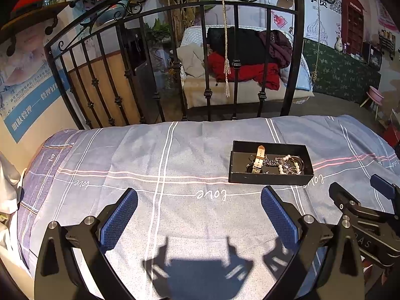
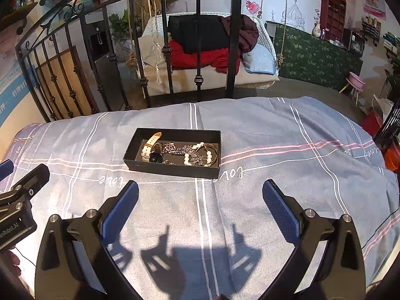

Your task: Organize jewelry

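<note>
A shallow black box [image 1: 268, 178] [image 2: 172, 169] sits on the blue checked bed sheet. Inside lie a watch with a beige strap [image 1: 258, 159] [image 2: 150, 148], a silver chain [image 1: 275, 162] [image 2: 175, 148], a white pearl bracelet [image 1: 287, 165] [image 2: 200, 155] and a thin bangle [image 2: 212, 147]. My left gripper [image 1: 199, 195] is open and empty above the sheet, with the box ahead to its right. My right gripper [image 2: 200, 187] is open and empty, with the box just ahead to its left. Each gripper shows at the edge of the other's view, the right gripper [image 1: 360, 187] and the left gripper [image 2: 25, 175].
A black iron bed frame [image 1: 175, 50] [image 2: 197, 50] rises at the far edge of the bed. Behind it hangs a swing seat piled with red and black clothes [image 1: 245, 57] [image 2: 205, 42]. A wall with posters [image 1: 27, 95] runs on the left.
</note>
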A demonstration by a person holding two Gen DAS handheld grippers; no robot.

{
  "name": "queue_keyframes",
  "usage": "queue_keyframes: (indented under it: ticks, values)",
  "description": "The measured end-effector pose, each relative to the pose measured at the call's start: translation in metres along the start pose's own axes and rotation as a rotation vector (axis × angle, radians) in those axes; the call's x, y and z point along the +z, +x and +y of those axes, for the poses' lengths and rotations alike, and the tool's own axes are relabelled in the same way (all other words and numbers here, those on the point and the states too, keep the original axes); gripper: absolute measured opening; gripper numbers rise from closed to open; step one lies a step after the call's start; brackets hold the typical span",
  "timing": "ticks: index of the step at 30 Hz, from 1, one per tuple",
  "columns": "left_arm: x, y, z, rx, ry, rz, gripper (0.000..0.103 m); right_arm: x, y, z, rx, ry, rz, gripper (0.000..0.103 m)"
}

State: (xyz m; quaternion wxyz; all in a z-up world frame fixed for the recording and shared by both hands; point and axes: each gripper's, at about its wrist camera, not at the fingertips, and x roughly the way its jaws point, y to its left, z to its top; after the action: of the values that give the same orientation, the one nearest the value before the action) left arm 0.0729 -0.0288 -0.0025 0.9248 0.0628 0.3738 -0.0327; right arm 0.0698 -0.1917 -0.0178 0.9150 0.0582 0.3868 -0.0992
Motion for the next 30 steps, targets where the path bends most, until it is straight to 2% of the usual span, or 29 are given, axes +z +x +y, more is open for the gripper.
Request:
queue_keyframes:
  ticks: [24, 28, 30]
  values:
    - [-0.0031, 0.0024, -0.0005, 0.008, 0.006, 0.003, 0.097, -0.0013, 0.0014, -0.0023, -0.011, 0.008, 0.002, 0.098]
    - [-0.0056, 0.0055, 0.0002, -0.019, -0.004, 0.018, 0.097, -0.0017, 0.0023, -0.0017, -0.013, 0.008, 0.004, 0.098]
    - [-0.0065, 0.0066, -0.0005, 0.001, 0.003, 0.022, 0.097, -0.0014, 0.0022, -0.0020, -0.014, 0.007, 0.005, 0.098]
